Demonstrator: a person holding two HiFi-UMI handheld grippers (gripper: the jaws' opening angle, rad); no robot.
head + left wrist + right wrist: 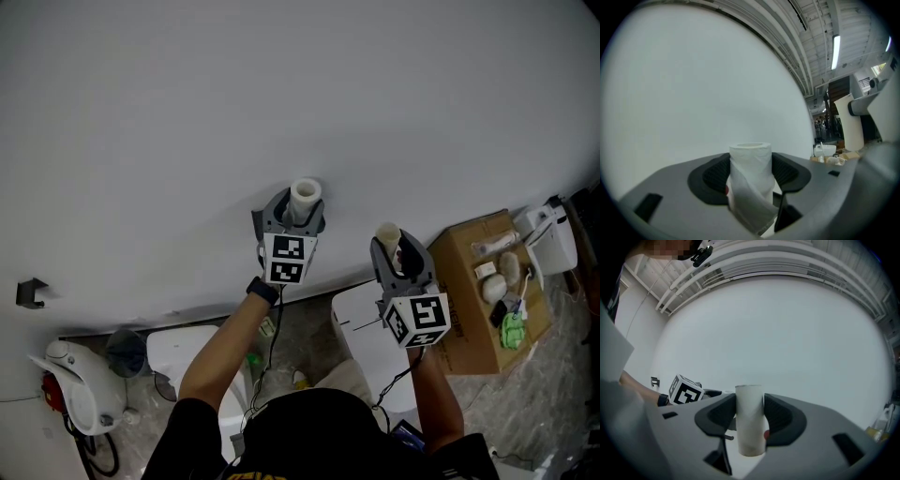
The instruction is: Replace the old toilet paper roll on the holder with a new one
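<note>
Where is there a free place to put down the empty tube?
On the cardboard box, the part left of the small items is bare. The white surface beside it looks free too. The box's right side is crowded.

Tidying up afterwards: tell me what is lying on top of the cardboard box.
On the cardboard box lie a few pale roll-like objects, a green item and a small dark one, all too small to identify. The box's inside and whatever lies under those items are covered.

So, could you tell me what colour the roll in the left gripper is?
White; the toilet paper roll shows best in the left gripper view.
</note>
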